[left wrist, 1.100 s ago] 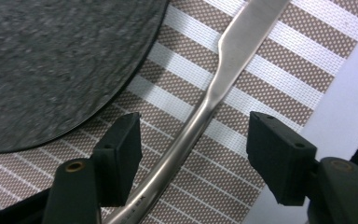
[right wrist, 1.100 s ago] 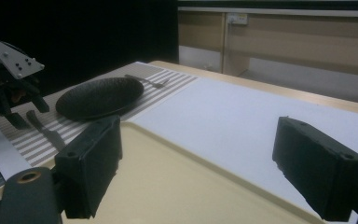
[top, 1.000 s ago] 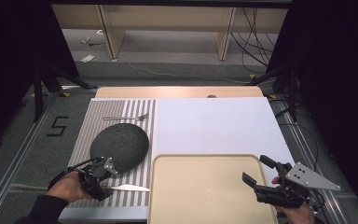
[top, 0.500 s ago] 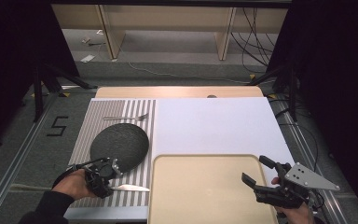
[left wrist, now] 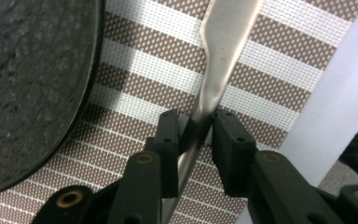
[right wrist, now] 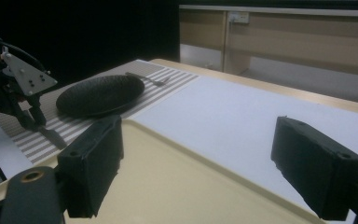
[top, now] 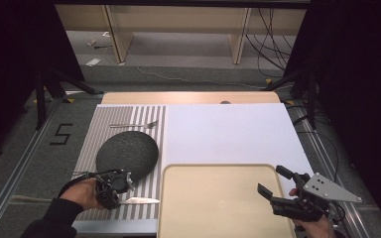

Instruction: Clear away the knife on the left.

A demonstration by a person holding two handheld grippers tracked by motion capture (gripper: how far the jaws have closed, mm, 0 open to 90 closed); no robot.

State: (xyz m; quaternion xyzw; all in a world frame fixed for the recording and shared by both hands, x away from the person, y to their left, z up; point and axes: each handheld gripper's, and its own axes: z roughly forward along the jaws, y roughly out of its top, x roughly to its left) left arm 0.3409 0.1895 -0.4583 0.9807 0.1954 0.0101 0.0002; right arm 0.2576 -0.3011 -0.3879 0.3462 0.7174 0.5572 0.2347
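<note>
on striped placemat [left wrist: 270, 88], left gripper [left wrist: 196, 130] pinches knife [left wrist: 223, 42] handle

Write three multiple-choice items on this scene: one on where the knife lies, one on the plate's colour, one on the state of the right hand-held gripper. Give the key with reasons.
1. Where does the knife lie?
A. on the striped mat
B. in the beige tray
C. on the plate

2. What colour is the plate?
A. white
B. black
C. red

3. How does the right hand-held gripper stand?
A. shut on a fork
B. shut on the tray
C. open, holding nothing

Key:
1 A, the blade rests on the striped mat, beside the plate, its handle between the jaws of the left hand-held gripper.
2 B, its surface is dark and speckled.
3 C, its jaws stand wide apart above the beige tray.
</note>
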